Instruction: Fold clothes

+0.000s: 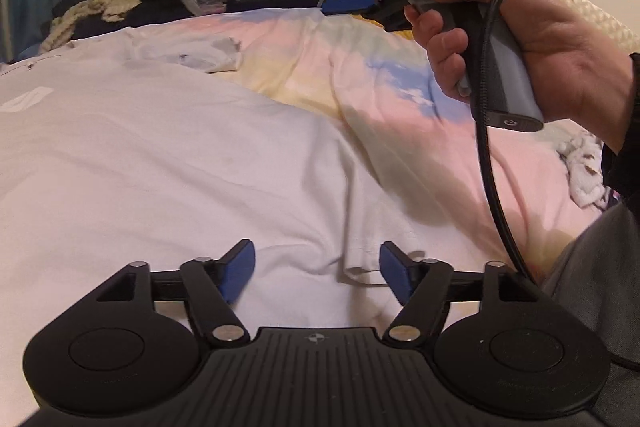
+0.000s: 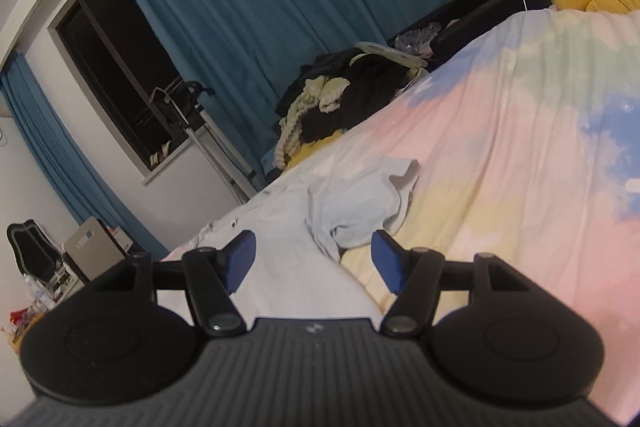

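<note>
Hovering agape, empty: left gripper [image 1: 318,273] over white shirt [image 1: 160,155] on the bedspread [image 1: 400,87]; right gripper [image 2: 314,263] likewise. Risk: pinching bedspread with the shirt's hem.

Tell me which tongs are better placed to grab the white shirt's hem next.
Left. The left tongs hang open right over the white shirt hem, while the right tongs, also open, are raised well above the bed.

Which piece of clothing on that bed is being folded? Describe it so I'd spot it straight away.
Find the bed with the pastel cloud-print sheet. Spread flat across its near side lies a white T-shirt, directly ahead of the open left gripper. Unlike the dark clothes pile beyond, it is plain white.
</note>
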Demonstrator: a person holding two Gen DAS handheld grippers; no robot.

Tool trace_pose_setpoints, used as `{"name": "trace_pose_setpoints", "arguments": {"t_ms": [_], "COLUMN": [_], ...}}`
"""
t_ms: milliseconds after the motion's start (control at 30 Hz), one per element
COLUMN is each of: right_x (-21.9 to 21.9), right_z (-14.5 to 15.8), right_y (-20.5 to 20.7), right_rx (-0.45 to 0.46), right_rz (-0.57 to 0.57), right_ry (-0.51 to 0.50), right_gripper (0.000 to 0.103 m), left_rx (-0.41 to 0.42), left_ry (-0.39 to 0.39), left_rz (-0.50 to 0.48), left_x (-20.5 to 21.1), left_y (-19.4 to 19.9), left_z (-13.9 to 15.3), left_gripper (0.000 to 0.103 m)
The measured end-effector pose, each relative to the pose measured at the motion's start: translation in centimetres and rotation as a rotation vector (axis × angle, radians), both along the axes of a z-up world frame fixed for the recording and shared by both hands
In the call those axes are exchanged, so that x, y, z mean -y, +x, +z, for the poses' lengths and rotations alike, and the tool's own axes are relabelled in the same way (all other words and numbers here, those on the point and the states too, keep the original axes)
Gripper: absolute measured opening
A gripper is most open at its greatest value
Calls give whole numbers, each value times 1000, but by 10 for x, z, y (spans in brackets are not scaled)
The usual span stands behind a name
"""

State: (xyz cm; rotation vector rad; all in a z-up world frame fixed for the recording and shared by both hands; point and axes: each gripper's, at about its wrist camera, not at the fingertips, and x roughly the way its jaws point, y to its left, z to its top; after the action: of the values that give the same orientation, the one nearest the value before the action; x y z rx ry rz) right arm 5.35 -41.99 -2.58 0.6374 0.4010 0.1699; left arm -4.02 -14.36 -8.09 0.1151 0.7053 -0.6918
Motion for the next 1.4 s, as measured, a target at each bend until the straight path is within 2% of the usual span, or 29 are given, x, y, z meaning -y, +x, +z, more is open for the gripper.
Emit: {"name": "trace_pose_setpoints", "arguments": {"t_ms": [133, 267, 400, 500, 567, 667, 800, 933, 1067, 1167, 1233, 1300, 1367, 1400], "right_x": [13, 26, 24, 17, 17, 23, 30, 39, 61, 70, 72, 73, 72, 70], "right_z": [-26, -72, -104, -115, -122, -126, -125, -106, -97, -114, -131, -139, -135, -129], "right_y": [39, 79, 114, 139, 152, 171, 190, 195, 204, 216, 221, 223, 223, 220], "right_rx": [-70, -152, -164, -190, -182, -170, -159, -69, -26, -78, -133, -148, -146, -141], "right_rz": [15, 46, 82, 78, 67, 31, -18, -82, -175, -183, -184, -183, -173, -166], "right_ry": [57, 237, 385, 365, 353, 353, 367, 298, 214, 178, 206, 231, 230, 217], "right_gripper": [65, 64, 64, 64, 60, 48, 2, 2, 2, 2, 2, 4, 12, 23], "left_rx": [-8, -25, -34, -34, -25, -10, -1, -14, -19, -9, -1, 3, 5, 4], "left_ry": [24, 36, 8, -1, 6, 16, 18, -4, -17, -11, -5, -2, -1, -3], "left_rz": [136, 258, 320, 322, 317, 306, 294, 298, 296, 289, 286, 286, 286, 288], "left_x": [-16, -26, -32, -31, -28, -24, -23, -26, -28, -26, -24, -23, -23, -23], "left_y": [19, 42, 57, 63, 64, 64, 63, 63, 64, 65, 65, 65, 66, 66], "left_z": [-3, -10, -12, -15, -18, -20, -23, -25, -28, -31, -33, -33, -33, -33], "left_gripper": [79, 79, 80, 82, 83, 86, 88, 88, 89, 90, 91, 92, 92, 92]}}
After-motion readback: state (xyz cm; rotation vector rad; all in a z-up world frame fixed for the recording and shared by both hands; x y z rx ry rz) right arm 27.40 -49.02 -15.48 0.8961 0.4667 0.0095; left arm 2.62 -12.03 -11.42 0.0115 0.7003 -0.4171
